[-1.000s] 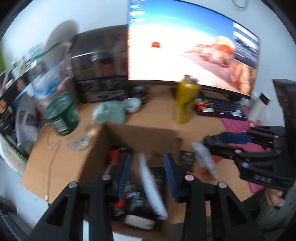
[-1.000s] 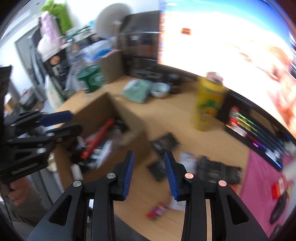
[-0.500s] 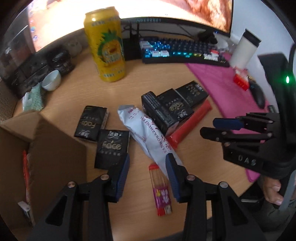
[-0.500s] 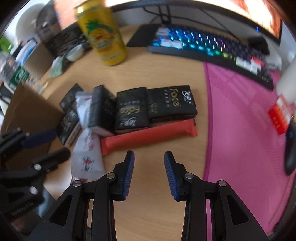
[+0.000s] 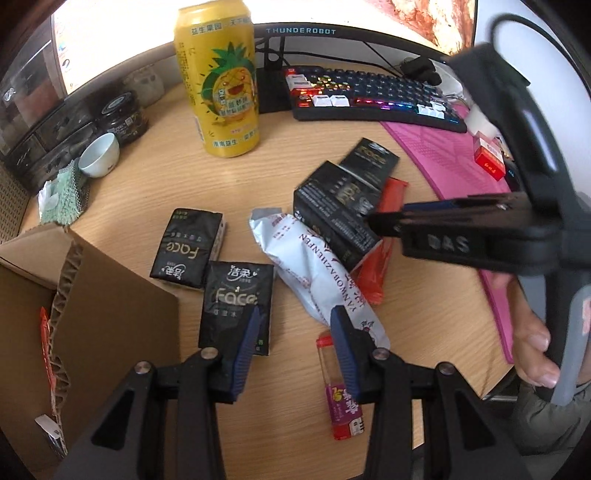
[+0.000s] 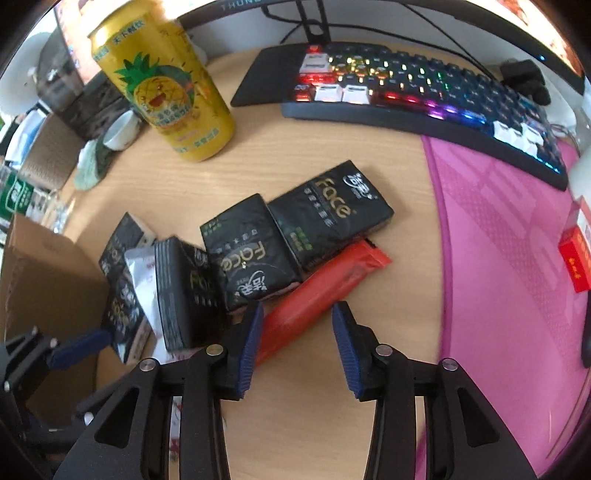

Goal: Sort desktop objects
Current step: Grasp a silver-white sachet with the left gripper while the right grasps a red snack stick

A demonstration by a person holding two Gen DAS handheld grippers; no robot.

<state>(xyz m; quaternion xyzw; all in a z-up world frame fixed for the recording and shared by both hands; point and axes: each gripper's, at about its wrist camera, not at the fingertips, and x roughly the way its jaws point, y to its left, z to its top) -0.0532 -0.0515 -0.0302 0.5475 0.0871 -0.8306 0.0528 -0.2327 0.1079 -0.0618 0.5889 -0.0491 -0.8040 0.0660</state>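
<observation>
Cluttering wooden desk (image 5: 317, 170), tissue packs (black) (image 6: 332, 214), keyboard (image 5: 376, 96)

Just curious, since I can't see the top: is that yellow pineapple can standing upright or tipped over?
Upright. The yellow pineapple can stands on its base on the desk; its printed pineapple reads right way up.

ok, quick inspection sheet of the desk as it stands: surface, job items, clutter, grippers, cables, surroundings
Surface: wooden desk, pink mat at right.
Job's things: black tissue packs, silver sachet, red wrapper, small red-purple packet; cardboard box at left.
Clutter: yellow can, white cup, dark jar, red box.
Grippers: left gripper open, empty; right gripper open over the red wrapper.
Cables: black leads behind the keyboard.
Surroundings: monitor, drawer unit.
</observation>
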